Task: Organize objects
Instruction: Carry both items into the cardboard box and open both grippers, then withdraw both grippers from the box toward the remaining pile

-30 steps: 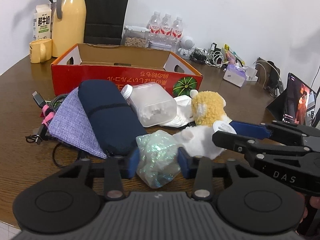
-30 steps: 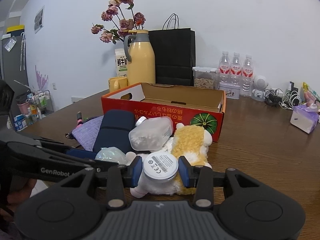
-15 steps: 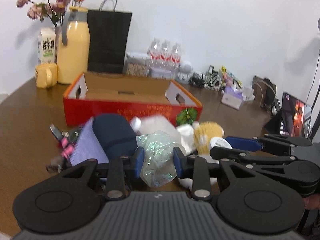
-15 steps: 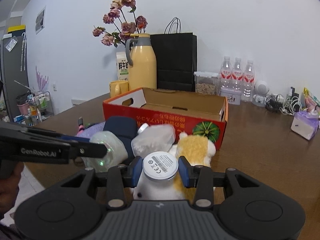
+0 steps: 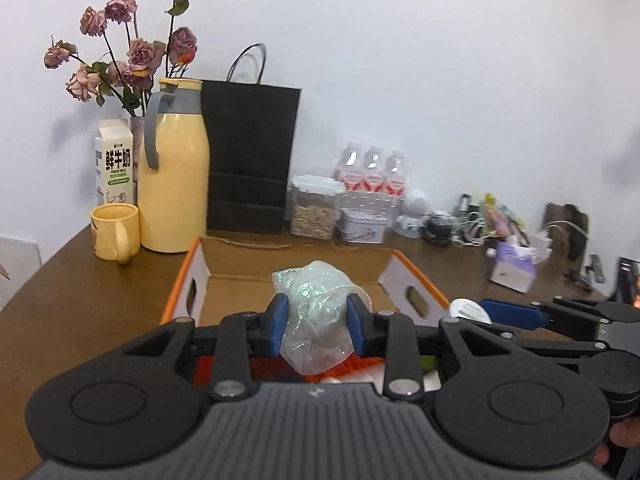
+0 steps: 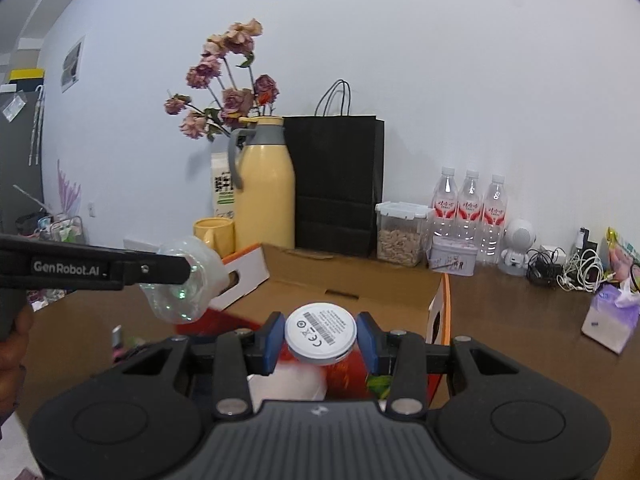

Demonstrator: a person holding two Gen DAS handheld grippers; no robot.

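Left wrist view: an iridescent plastic bag point(image 5: 318, 312) is clamped in the left tool point(image 5: 316, 322) above the open cardboard box point(image 5: 224, 280); a white round device point(image 6: 320, 332) is gripped by the right tool point(image 6: 320, 342), with thermos point(image 5: 176, 168) and black paper bag point(image 5: 250, 156) behind on the tabletop point(image 5: 80, 300).

Red box point(image 5: 188, 280) front wall hidden behind left gripper point(image 5: 316, 322) at lower centre, items below right gripper point(image 6: 320, 338) blurred, cable clutter point(image 6: 568, 266) at right too small to tell, hand point(image 6: 12, 360) cut off left edge.
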